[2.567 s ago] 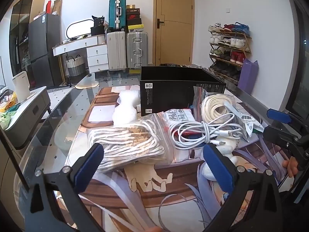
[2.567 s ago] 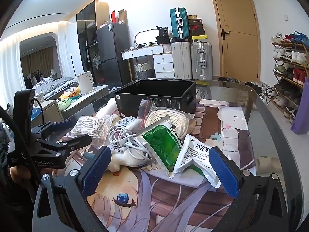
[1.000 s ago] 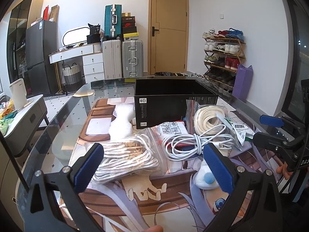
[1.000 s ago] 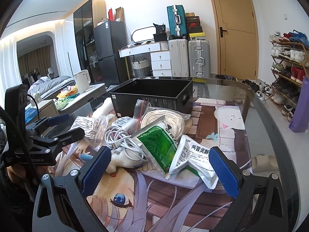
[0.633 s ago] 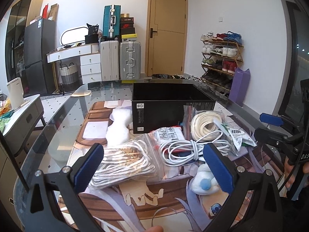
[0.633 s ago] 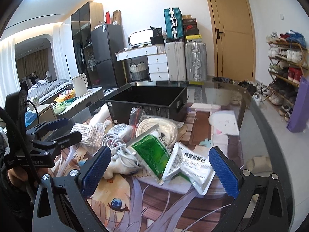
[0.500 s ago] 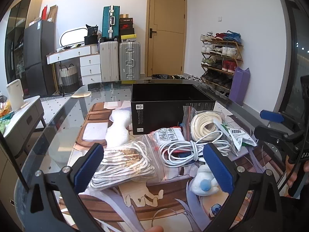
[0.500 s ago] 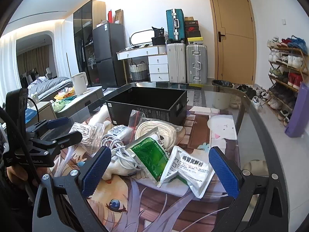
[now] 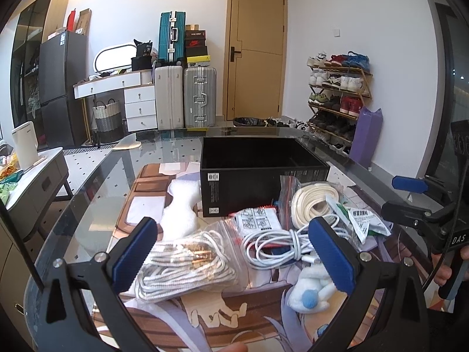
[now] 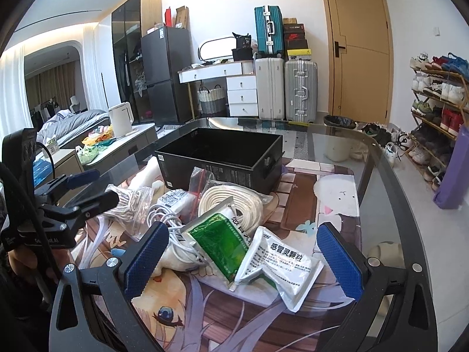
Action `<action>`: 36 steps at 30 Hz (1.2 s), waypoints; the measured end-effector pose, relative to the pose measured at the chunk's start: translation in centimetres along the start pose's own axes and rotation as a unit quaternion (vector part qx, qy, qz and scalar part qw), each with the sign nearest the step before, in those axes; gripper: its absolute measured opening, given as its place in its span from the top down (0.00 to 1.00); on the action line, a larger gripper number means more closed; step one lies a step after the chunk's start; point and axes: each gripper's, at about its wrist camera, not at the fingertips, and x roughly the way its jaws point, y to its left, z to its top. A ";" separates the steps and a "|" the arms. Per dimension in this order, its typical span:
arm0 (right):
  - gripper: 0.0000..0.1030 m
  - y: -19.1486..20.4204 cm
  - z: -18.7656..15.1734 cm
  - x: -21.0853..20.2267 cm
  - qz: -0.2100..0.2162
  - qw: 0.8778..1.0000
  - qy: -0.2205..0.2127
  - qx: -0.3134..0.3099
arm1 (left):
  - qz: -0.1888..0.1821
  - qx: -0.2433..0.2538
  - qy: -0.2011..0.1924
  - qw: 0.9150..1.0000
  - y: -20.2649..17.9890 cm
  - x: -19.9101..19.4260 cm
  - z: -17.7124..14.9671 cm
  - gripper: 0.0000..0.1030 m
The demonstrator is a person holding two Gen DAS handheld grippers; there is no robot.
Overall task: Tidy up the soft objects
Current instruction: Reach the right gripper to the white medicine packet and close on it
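Two grippers, left gripper [image 9: 231, 253] and right gripper [image 10: 244, 259] – jaws wide, holding nothing | near: slippery white medicine packets [image 10: 281, 261], loose white cable [image 9: 272, 242] may snag | far: open black box [image 9: 261, 176] – empty

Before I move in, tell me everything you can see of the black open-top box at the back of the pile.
The black rectangular open-top box looks like rigid card, with white printed labels on its near wall and a cut-out handle on one end. It stands upright on the glass table, behind the bagged cream cable coil, whose bag leans at its front wall. The visible part of the interior is dark and appears empty. Neither gripper touches it.
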 end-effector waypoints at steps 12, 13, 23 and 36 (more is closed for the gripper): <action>0.00 -0.3 1.1 0.8 -0.012 0.999 0.027 -0.044 | 0.002 0.000 -0.005 1.000 0.0 0.8 1.7 0.00; 0.00 -0.4 1.1 1.0 -0.016 0.998 0.030 -0.045 | 0.002 -0.001 -0.004 1.000 0.0 0.9 1.7 0.00; 0.00 -2.6 0.3 2.6 -0.052 0.995 0.079 -0.015 | 0.018 0.002 0.023 1.000 0.0 2.1 0.9 0.00; 0.00 -3.3 -1.3 5.9 -0.061 0.988 0.138 0.016 | 0.062 -0.003 0.073 0.995 0.7 3.3 0.5 0.00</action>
